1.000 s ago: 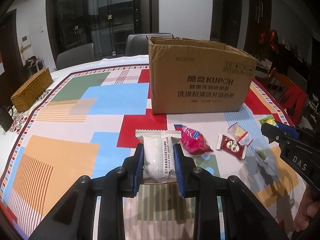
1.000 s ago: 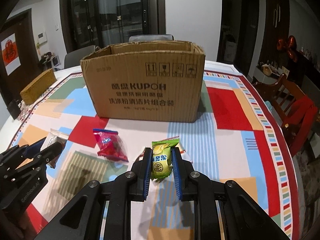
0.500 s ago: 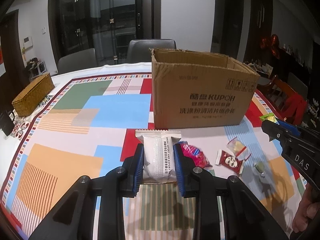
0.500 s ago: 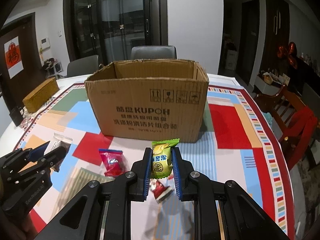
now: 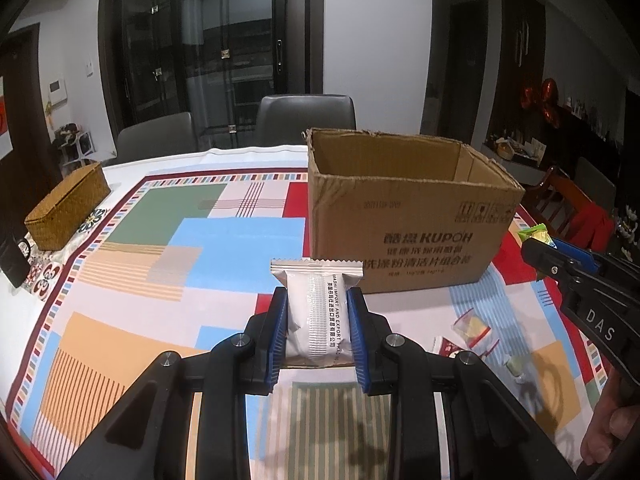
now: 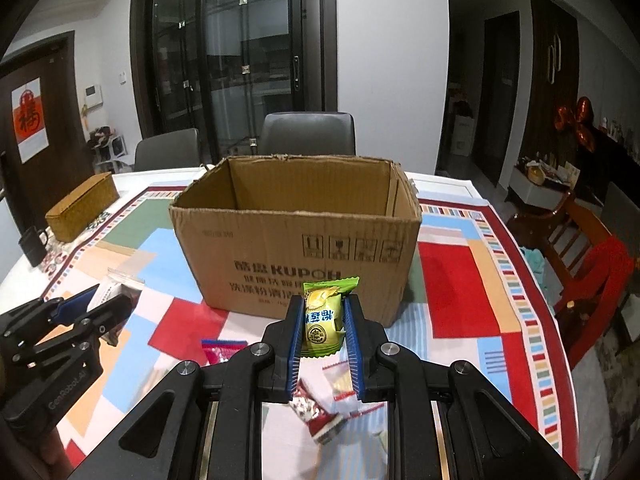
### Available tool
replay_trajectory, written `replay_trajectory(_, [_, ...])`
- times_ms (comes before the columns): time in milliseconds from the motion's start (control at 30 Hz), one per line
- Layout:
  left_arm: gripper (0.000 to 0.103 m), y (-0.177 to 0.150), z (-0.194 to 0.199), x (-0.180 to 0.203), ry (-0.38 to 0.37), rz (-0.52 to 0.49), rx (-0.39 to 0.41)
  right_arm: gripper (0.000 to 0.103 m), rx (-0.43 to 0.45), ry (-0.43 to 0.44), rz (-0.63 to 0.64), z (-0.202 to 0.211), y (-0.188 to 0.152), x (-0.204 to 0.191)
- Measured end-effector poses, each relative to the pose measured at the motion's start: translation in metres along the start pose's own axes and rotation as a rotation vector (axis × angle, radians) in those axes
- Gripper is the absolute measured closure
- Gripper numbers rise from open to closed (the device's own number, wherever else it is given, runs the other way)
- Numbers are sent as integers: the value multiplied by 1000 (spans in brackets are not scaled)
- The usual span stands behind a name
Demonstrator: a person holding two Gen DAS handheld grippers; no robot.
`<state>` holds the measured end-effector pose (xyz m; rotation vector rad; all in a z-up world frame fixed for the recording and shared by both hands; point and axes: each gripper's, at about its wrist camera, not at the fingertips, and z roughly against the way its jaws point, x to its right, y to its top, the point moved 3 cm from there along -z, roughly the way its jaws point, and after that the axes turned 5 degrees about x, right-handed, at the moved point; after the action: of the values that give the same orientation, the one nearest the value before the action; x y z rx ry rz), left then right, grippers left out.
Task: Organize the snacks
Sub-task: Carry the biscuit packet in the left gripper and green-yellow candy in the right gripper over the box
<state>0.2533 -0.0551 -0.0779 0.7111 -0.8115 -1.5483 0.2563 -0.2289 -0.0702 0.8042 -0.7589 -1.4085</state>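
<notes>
My left gripper (image 5: 318, 300) is shut on a silver-white snack packet (image 5: 316, 316), held above the table in front of the open cardboard box (image 5: 408, 208). My right gripper (image 6: 322, 306) is shut on a yellow-green snack packet (image 6: 323, 316), also raised before the cardboard box (image 6: 296, 236). The box interior shows only bare walls. Loose on the tablecloth lie a red-and-white snack (image 6: 316, 412), a clear wrapped snack (image 6: 340, 384), a red candy packet (image 6: 220, 350) and a small pale-green sweet (image 5: 514, 366). Each gripper shows at the edge of the other's view.
A woven basket (image 5: 66, 210) and a dark mug (image 6: 34, 244) sit at the table's left edge. Grey chairs (image 5: 306, 120) stand behind the table; a wooden chair with red cloth (image 6: 592, 264) stands to the right. A hand (image 5: 608, 432) holds the right gripper.
Both grippers have risen with their packets, so the box's open top and inside walls now show. The loose snacks on the cloth have dropped lower in both views.
</notes>
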Motion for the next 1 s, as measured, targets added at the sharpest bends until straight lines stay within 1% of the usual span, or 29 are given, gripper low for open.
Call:
replay_trajectory(567, [74,37,-3,-3,-9,-2,40,82,51,1,11,-4,29,-4])
replay_trajectory(1000, [74,62,-14,1,-39,-9,64,82,81,12,11,-13,49,-1])
